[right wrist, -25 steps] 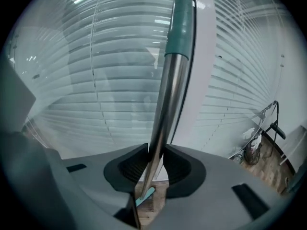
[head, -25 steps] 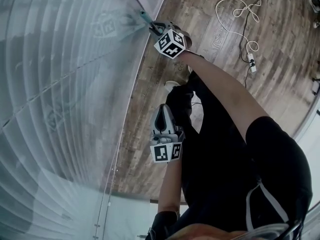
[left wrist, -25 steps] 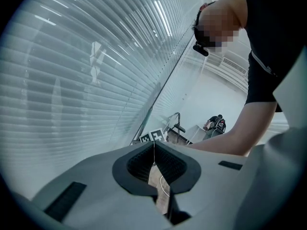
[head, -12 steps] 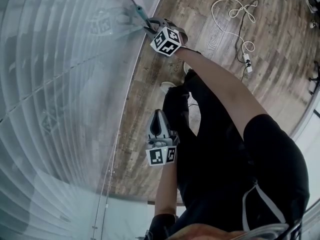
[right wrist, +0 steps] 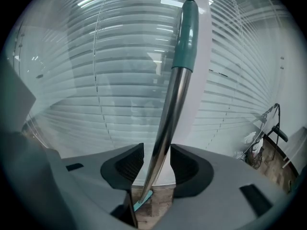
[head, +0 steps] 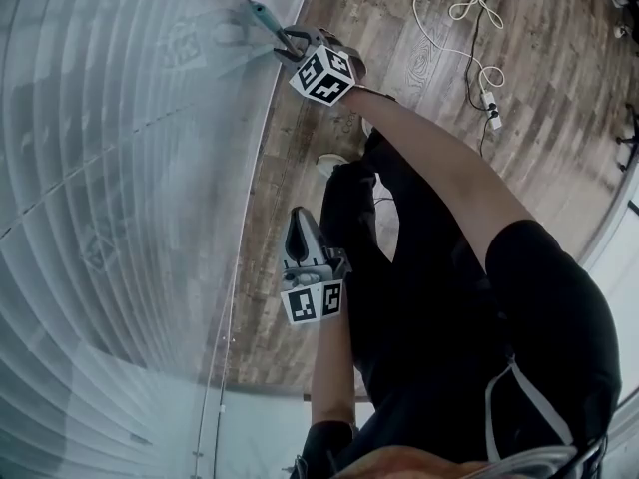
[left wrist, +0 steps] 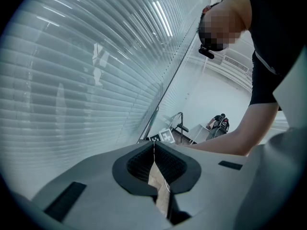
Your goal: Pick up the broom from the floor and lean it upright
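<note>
The broom stands upright against the blind-covered glass wall [head: 120, 168]. Its steel handle [right wrist: 168, 123] rises to a teal grip [right wrist: 186, 32], which also shows in the head view [head: 262, 15], and a teal piece of its head [right wrist: 142, 200] shows low on the floor. My right gripper [right wrist: 157, 159] [head: 285, 46] has the handle between its jaws. They have just been opening, and the pads stand apart from the steel. My left gripper [head: 299, 218] [left wrist: 154, 145] hangs lower, near the person's legs, shut with nothing in it.
The glass wall with blinds fills the left of the head view, and the wooden floor [head: 300, 148] runs along it. A white cable with a power strip [head: 469, 18] lies at the far right. The person's shoes [head: 332, 163] stand below my right gripper.
Both grippers sit slightly further up and left in the head view than before. The broom's grip still leans at the glass by the right gripper.
</note>
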The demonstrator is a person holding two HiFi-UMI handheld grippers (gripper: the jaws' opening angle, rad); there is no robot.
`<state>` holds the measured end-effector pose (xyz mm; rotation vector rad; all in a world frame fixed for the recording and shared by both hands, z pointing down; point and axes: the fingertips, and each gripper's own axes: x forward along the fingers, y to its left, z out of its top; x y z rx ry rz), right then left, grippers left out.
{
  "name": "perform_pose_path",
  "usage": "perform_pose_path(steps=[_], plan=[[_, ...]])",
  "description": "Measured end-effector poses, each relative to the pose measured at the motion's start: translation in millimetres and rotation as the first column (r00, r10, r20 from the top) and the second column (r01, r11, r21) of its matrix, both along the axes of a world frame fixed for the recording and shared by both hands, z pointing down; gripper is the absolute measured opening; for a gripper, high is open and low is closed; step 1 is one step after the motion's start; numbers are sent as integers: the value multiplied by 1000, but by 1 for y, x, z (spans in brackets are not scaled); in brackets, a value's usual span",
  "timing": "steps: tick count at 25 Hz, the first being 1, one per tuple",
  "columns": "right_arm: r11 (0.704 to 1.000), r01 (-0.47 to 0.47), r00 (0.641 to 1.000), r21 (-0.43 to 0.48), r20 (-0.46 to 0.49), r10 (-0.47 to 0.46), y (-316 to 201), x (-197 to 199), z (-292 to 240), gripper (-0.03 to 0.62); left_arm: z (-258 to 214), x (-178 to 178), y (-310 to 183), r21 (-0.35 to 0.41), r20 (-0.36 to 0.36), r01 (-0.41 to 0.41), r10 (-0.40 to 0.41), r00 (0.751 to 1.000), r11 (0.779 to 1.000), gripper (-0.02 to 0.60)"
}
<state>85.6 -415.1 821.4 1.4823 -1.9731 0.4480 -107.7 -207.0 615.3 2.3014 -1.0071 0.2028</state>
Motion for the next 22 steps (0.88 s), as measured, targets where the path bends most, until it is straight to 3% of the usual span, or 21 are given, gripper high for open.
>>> perform_pose_path(steps=[13,22], plan=[[998,-65,994,-2,93,65,41,24,-50,161,-28,7,0,70,-9,-44,45,999,997,20],[976,-187,967,110,193,163,124,19,-179,135,-94,51,36,117,-25,-228,233,972,967,20]])
